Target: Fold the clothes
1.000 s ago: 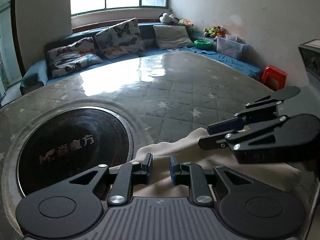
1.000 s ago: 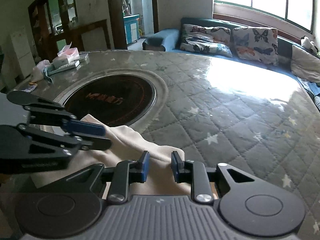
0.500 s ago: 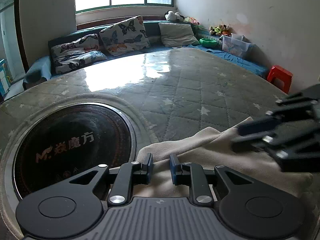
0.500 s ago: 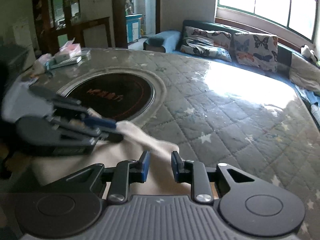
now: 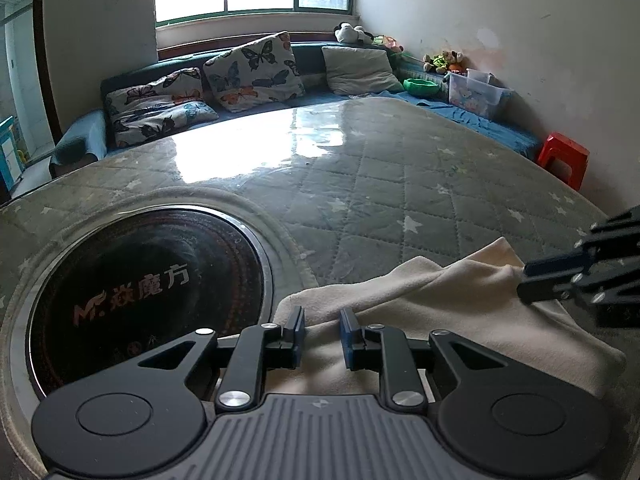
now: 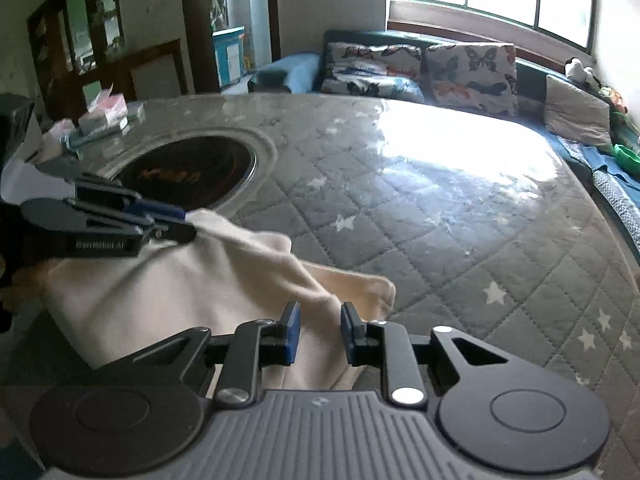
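A cream cloth (image 5: 440, 304) lies bunched at the near edge of the round quilted table (image 5: 360, 200). My left gripper (image 5: 322, 328) is shut on the cloth's left corner, with fabric between its blue pads. In the right wrist view that gripper (image 6: 188, 224) pinches a raised corner of the cloth (image 6: 180, 292). My right gripper (image 6: 316, 332) has a ridge of the cloth between its pads, and its jaws are closing on it. In the left wrist view the right gripper (image 5: 524, 280) holds the cloth's far right edge lifted. The cloth hangs stretched between the two grippers.
A black round hotplate (image 5: 140, 280) is set into the table left of the cloth. Tissue packs and small items (image 6: 104, 116) sit at the table's far left. Behind the table are a sofa with butterfly cushions (image 5: 248, 68), a plastic box (image 5: 476, 92) and a red stool (image 5: 564, 156).
My right gripper has moved to the right, away from the left one, drawing the cloth out wider between them. The left gripper has stayed where it was.
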Demonstrator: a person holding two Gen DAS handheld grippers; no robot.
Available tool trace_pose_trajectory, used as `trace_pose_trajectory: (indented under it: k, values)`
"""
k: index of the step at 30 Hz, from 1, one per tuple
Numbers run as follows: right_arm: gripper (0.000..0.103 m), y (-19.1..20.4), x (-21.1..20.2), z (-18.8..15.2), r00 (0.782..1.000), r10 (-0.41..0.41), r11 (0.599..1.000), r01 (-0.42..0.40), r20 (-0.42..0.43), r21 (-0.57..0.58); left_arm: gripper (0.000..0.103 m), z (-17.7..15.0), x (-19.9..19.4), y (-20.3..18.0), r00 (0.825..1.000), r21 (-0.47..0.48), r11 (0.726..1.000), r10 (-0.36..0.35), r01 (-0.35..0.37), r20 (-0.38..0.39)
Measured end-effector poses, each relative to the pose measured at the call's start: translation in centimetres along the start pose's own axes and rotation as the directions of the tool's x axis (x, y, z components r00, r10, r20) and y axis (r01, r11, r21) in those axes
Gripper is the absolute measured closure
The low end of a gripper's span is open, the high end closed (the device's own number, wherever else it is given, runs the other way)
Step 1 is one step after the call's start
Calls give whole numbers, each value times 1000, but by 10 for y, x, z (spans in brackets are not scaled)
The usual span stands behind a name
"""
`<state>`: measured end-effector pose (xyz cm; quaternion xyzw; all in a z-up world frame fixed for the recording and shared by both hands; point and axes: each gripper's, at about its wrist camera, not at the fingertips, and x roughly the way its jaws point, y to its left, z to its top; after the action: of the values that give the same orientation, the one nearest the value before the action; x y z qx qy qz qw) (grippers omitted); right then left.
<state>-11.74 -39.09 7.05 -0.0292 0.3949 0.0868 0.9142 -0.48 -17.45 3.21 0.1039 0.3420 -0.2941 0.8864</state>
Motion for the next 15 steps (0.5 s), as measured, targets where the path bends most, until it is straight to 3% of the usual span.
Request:
trace_pose_trajectory:
  k: [4,10,15]
  values:
    - [89,-4,1,1,1000,-12,1000,11,5,16,81,-2,-13,-4,1000,13,1000,1,-1,19]
    - [89,3,2,16,998,24,1000,-24,51,1,81,-11,-40,-22,998,52,997,-56,53,42]
    - [89,16,28,24,999,50,998,-49,14,-40,81,-26,-54,-42,993,86,990,-112,108,37]
